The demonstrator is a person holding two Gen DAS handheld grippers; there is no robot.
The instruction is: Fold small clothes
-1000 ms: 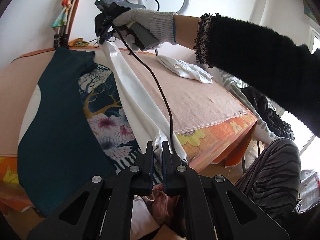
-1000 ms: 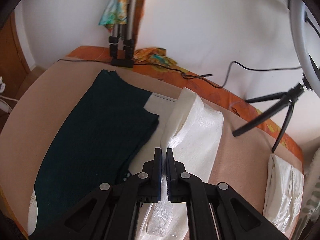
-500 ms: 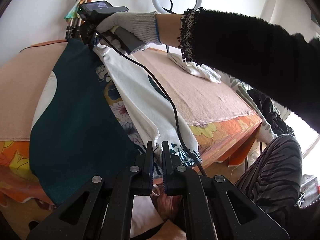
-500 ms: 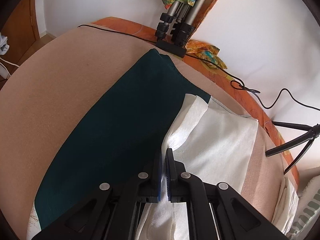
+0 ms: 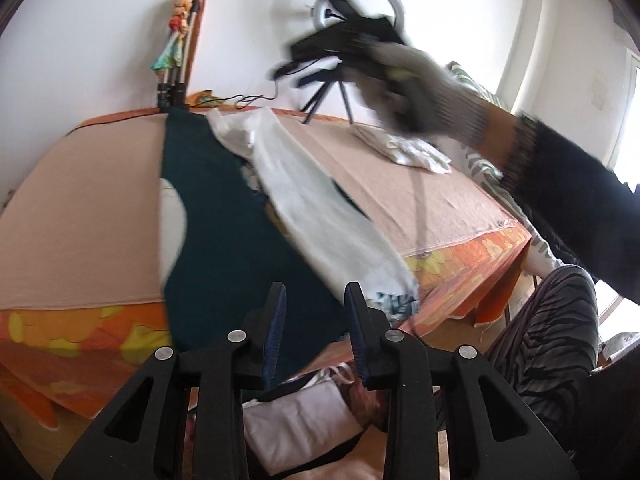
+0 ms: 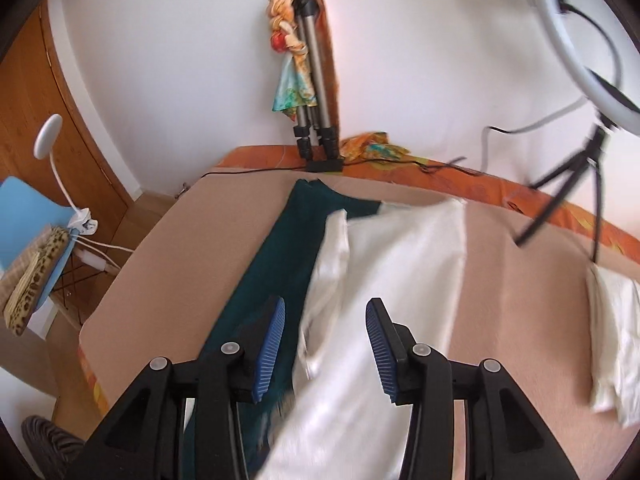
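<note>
Teal and white cloth makes up the garment point(image 5: 224, 216) you are folding; it lies lengthwise on the beige-covered table point(image 5: 80, 208), its near end hanging over the table edge close to you. A long white panel point(image 6: 400, 264) is folded over onto the teal part, running from the far end of the table back toward you, and a patch of printed pattern shows at its near end in the left wrist view. Your left gripper point(image 5: 314, 332) hangs just off the near edge with its jaws opening; the blue pads point(image 5: 276, 328) stand apart and no cloth is pinched between them, the garment only showing behind the gap. Your right gripper point(image 6: 325, 344) is above the garment with its jaws opening too, the white panel visible below the gap but not pressed by either pad. In the left wrist view your gloved right hand point(image 5: 424, 92) is blurred, raised above the far side of the table. A second folded white piece point(image 6: 612, 340) lies well apart to the right, near the ring light tripod point(image 6: 568, 196). A folded tripod point(image 6: 314, 92) leans on the wall beyond the garment's far end.
</note>
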